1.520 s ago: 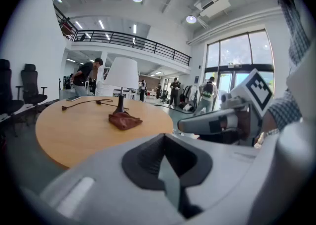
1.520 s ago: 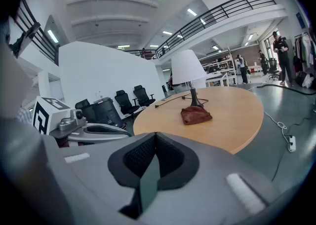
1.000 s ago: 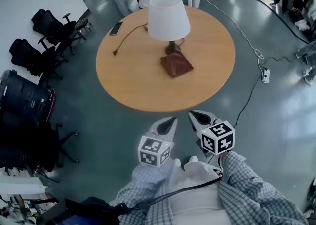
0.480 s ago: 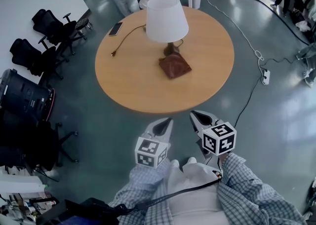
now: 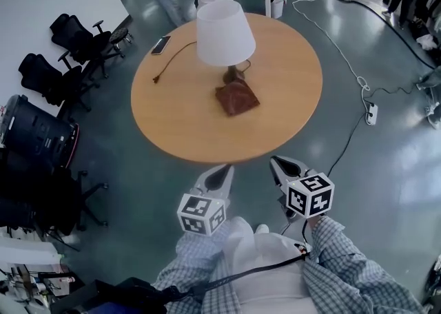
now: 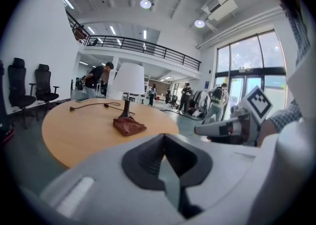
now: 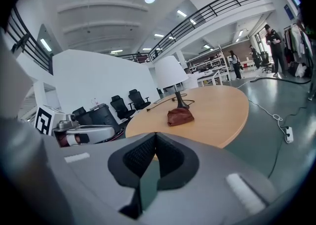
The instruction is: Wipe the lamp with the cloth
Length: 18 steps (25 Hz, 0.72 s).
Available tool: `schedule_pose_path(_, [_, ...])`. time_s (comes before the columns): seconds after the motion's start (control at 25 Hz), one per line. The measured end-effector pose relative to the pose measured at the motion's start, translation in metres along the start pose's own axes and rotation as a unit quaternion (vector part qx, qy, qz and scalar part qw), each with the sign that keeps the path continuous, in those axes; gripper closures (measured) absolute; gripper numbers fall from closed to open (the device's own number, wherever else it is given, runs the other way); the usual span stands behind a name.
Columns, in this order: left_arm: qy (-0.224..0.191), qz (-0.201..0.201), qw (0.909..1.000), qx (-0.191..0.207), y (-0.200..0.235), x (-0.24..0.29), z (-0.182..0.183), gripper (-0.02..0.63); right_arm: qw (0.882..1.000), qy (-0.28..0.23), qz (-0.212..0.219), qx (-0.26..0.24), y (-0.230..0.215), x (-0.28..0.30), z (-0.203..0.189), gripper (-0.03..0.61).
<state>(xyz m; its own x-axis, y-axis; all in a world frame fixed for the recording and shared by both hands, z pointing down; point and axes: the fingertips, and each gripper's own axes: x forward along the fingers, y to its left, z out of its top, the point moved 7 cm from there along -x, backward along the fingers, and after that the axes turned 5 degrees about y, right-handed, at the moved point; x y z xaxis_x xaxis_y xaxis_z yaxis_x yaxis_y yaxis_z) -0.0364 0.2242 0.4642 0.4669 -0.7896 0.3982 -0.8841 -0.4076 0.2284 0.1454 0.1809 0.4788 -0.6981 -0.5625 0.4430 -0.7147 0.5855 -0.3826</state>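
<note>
Cloth [image 5: 237, 97] lies beside lamp [image 5: 224, 32] on table [image 5: 289, 99].

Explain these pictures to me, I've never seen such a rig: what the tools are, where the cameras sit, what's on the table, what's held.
No robot: a person holds a two-jaw tool in each hand, the left gripper and the right gripper; the patterned cubes belong to them. One picture is from a camera on the person's head; the other two from cameras riding on each gripper. On the table: a lamp, a brown cloth beside its base, a phone and a cord. Both grippers are shut, empty, short of the table.
</note>
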Motion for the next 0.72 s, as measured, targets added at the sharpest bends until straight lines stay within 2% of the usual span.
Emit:
schedule_pose_path(0.12, [-0.002,0.000,1.0000,-0.001,-0.001,0.008,0.003,0.615,1.000,0.007,0.013,-0.018,-0.005,-0.002,0.000,0.575])
schedule_pose_path(0.28, [-0.002,-0.001,0.9999,0.011,0.007,0.022,0.011,0.615,1.000,0.010,0.005,-0.016,-0.016,0.011,0.006,0.575])
schedule_pose_path(0.48, [-0.002,0.006,1.0000,0.006,0.043,0.050,0.023,0.615,1.000,0.005,-0.001,-0.023,-0.027,0.041,0.031,0.575])
schedule_pose_path(0.72, [-0.004,-0.008,0.9999,-0.005,0.089,0.087,0.052,0.615,1.000,0.001,-0.002,-0.029,-0.042,0.092,0.074,0.575])
